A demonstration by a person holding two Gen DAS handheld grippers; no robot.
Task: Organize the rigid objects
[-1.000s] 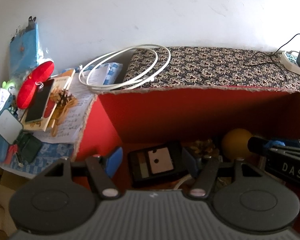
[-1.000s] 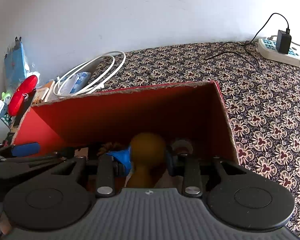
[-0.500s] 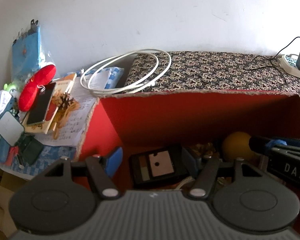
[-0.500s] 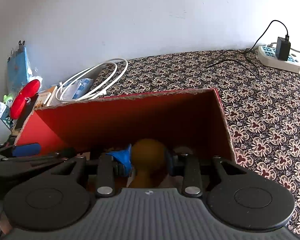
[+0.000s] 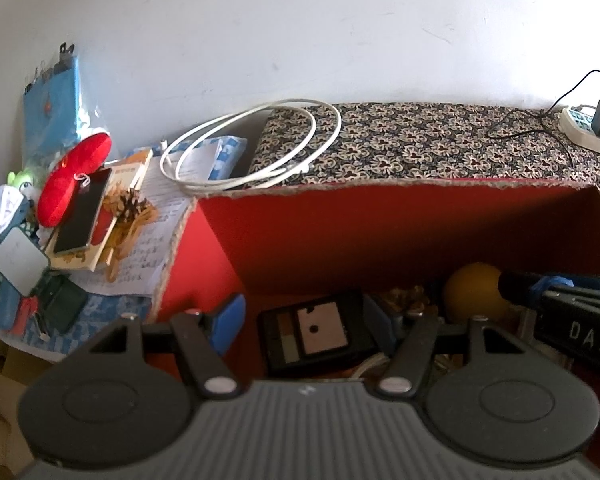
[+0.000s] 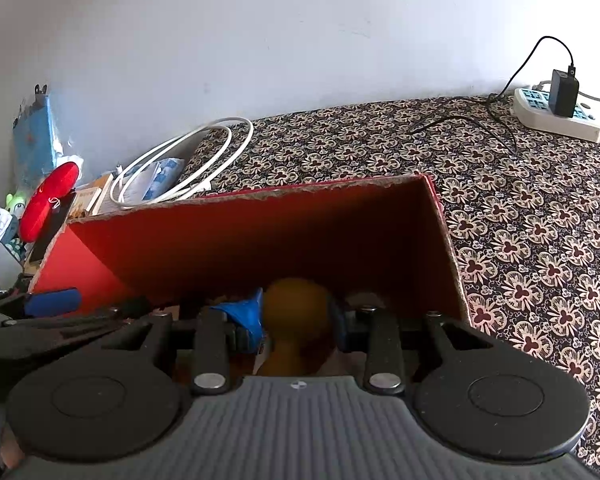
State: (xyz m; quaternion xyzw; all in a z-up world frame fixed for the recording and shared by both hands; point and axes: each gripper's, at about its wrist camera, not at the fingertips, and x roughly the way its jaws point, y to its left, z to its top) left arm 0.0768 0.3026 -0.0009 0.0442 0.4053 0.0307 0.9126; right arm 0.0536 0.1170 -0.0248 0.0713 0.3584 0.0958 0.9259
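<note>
Over the red box (image 5: 400, 232), the left gripper (image 5: 306, 322) hangs with its jaws spread wide, nothing pinched; a black case (image 5: 316, 336) lies between them on the box floor; white cable (image 5: 252, 148) coils behind. From the right side, the right gripper (image 6: 298, 316) is clamped on a brown ball (image 6: 296, 308) inside the box; power strip (image 6: 556, 118) far right.
</note>
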